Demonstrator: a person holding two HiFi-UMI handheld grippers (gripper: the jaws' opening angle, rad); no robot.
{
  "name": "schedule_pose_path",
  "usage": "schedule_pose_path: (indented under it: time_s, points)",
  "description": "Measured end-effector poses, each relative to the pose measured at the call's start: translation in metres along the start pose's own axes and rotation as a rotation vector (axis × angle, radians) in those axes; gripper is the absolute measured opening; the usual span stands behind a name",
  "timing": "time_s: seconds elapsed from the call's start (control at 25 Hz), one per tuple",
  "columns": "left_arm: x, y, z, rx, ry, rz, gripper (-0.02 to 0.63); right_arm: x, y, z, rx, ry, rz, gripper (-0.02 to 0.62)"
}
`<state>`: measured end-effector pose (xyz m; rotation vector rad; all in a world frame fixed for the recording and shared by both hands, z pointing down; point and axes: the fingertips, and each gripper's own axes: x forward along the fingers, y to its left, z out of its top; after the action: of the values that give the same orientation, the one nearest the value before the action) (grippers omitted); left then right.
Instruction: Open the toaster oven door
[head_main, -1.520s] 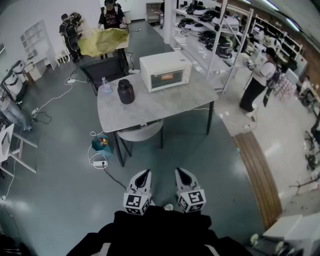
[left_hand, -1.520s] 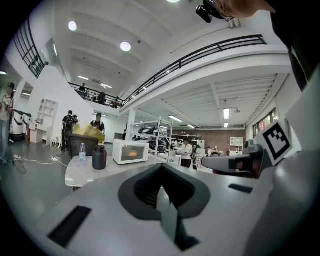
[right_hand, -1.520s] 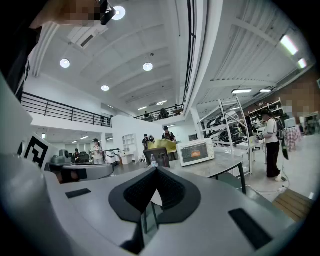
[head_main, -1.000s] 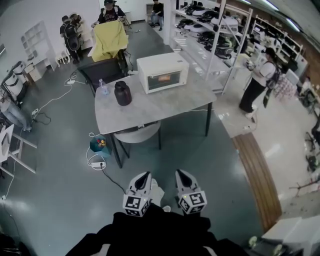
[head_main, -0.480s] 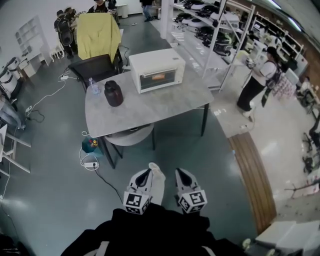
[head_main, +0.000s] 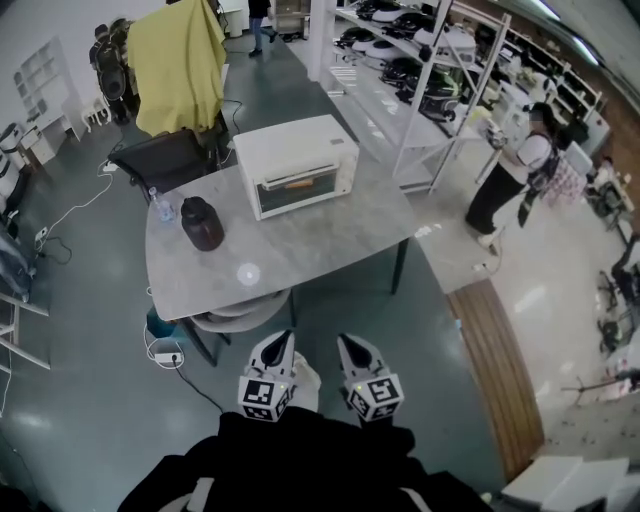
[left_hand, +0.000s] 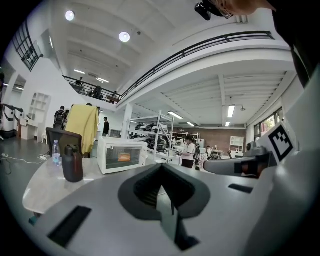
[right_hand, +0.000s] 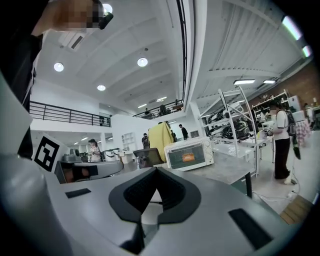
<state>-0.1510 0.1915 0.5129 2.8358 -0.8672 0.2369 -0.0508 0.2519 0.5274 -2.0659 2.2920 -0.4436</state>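
Observation:
The white toaster oven (head_main: 296, 163) stands at the far side of a grey table (head_main: 330, 235), its glass door shut, something orange showing inside. It also appears ahead in the left gripper view, toaster oven (left_hand: 121, 155), and in the right gripper view, toaster oven (right_hand: 189, 154). My left gripper (head_main: 281, 343) and right gripper (head_main: 350, 345) are held side by side close to my body, short of the table's near edge and well away from the oven. Both are shut with nothing between the jaws.
A dark jar (head_main: 202, 222) and a water bottle (head_main: 163, 208) stand on the table's left part. A round stool (head_main: 240, 312) sits under the near edge. A chair draped in yellow cloth (head_main: 178, 60) is behind, shelving (head_main: 420, 60) and a person (head_main: 505, 175) to the right, cables (head_main: 165, 355) on the floor.
I have walked closer: the table and oven have grown larger and slid down and left in the head view. Both grippers stay shut near my body.

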Motion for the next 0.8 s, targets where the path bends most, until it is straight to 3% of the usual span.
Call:
schedule_pose_path:
  time_s: [0.32,0.64,0.8]
  points:
    - [0.126,0.088,0.071,0.030,-0.059,0.016,0.003,0.141,-0.074,0.071,-0.028,-0.006,-0.013,0.003]
    - [0.232,0.174,0.100,-0.009,-0.073,0.023,0.003,0.265,-0.122,0.104,-0.076,0.014,0.003,0.003]
    - [0.268,0.202,0.110,0.008,-0.072,0.040,0.003,0.306,-0.143,0.111,-0.064,0.028,-0.011,0.003]
